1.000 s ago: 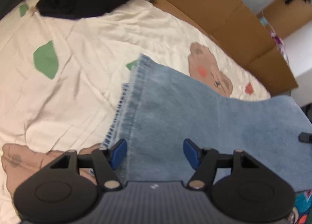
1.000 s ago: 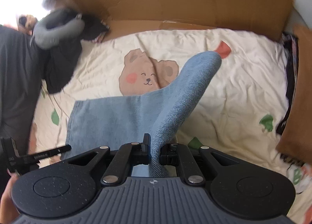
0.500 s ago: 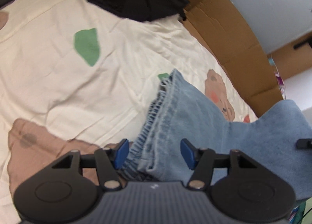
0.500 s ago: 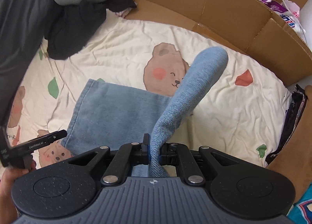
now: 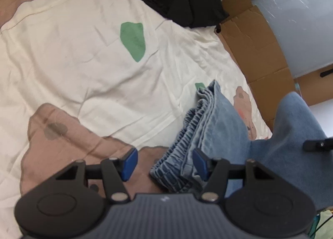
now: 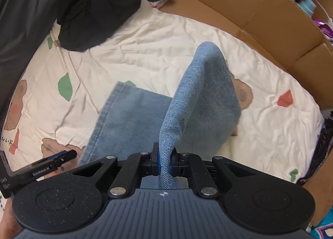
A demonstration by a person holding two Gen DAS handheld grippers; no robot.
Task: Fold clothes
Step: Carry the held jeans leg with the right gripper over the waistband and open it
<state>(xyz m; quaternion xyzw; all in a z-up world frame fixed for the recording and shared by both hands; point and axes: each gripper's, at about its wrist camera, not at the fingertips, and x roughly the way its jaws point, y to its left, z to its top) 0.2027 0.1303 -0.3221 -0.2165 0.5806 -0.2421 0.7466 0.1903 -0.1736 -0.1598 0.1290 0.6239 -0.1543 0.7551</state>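
Arching from the right gripper (image 6: 164,161), jeans (image 6: 199,93) run lengthwise away.

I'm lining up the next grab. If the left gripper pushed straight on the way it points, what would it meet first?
Probably the bunched waistband of the jeans, lying between the open left gripper pads; depth is unclear.

- Left claw (image 5: 164,164): jaws parted, blue pads (image 5: 129,163) clear of any grip, angled downward.
- Right claw (image 6: 164,161): jaws clamped on jeans (image 6: 199,101), pointing steeply down.
- Hand (image 6: 9,216): partly visible, lower left of right view.
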